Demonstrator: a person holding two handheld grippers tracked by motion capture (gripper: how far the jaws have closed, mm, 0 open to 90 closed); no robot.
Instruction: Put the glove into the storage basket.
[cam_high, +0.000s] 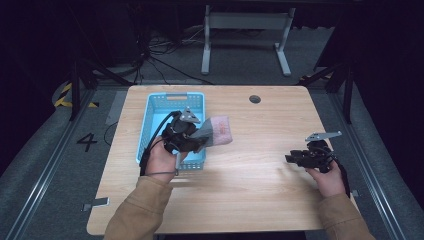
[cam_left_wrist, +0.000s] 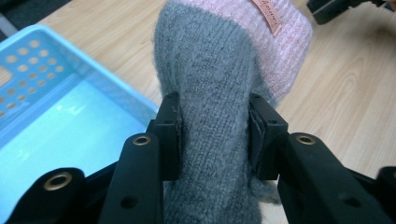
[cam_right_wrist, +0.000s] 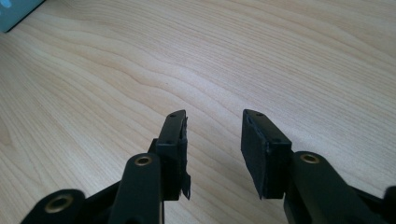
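Observation:
A knitted piece, grey with a pink ribbed cuff (cam_high: 218, 131), hangs over the right rim of a light blue basket (cam_high: 161, 107). My left gripper (cam_high: 202, 141) is shut on its grey part, and in the left gripper view both pads press the grey knit (cam_left_wrist: 212, 116) while the pink cuff (cam_left_wrist: 285, 46) with a small tan label points away. Over the table's right side my right gripper (cam_high: 290, 159) points left. Its jaws stand open with nothing between them (cam_right_wrist: 214, 140), just above bare wood.
The wooden table (cam_high: 250, 195) has a round cable hole (cam_high: 255, 99) at its far edge. The blue basket (cam_left_wrist: 51, 112) is perforated and looks bare inside. Cables and a white table frame (cam_high: 245, 30) lie on the floor beyond.

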